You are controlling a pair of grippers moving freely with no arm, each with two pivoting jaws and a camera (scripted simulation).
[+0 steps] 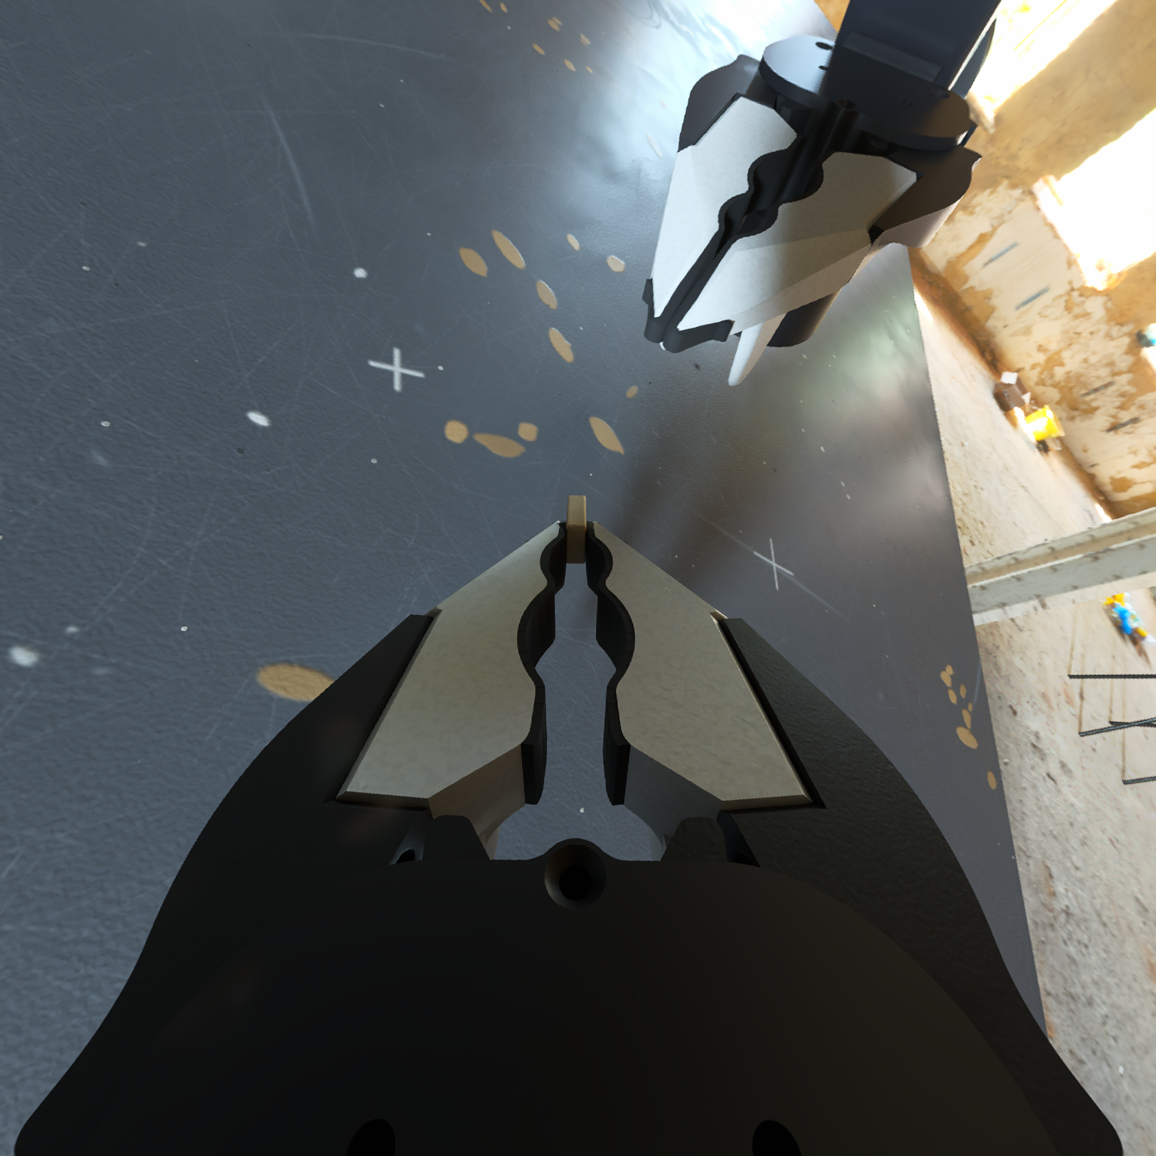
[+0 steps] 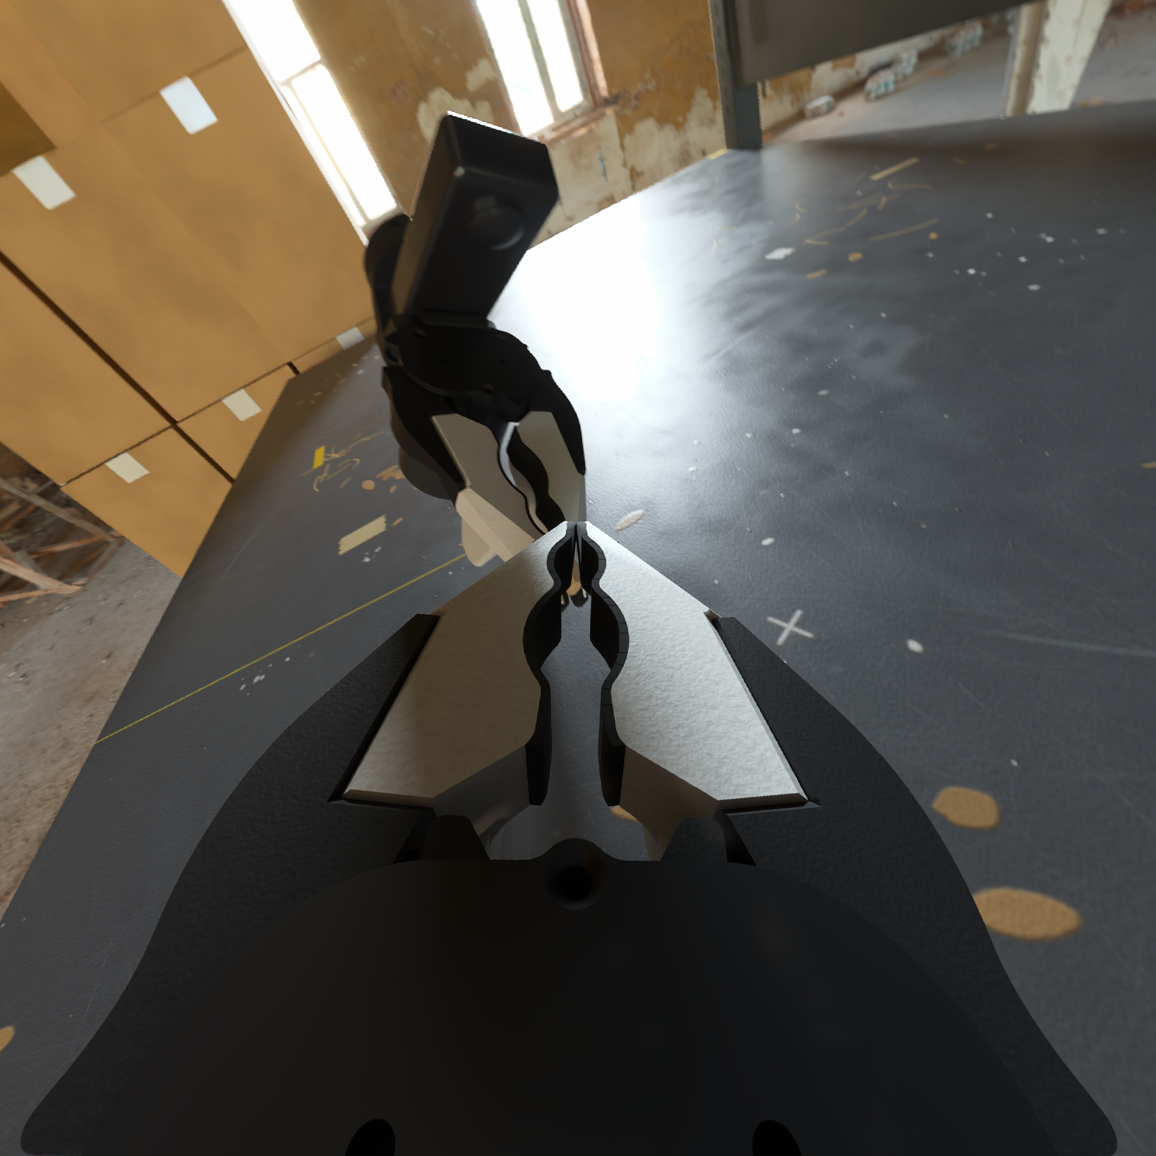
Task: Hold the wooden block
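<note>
My left gripper is shut on a small tan wooden block, whose end sticks out just past the fingertips. It holds the block above the dark grey table. In the right wrist view the left gripper shows straight ahead, with the block as a pale slab at its fingers. My right gripper has its fingertips together and holds nothing that I can see. It hovers close in front of the left gripper. In the left wrist view the right gripper is at the upper right, pointing down at the table.
The table has tan paint spots and white chalk crosses. Its edge runs down the right side of the left wrist view, with floor beyond. Stacked cardboard boxes stand off the table's far left corner.
</note>
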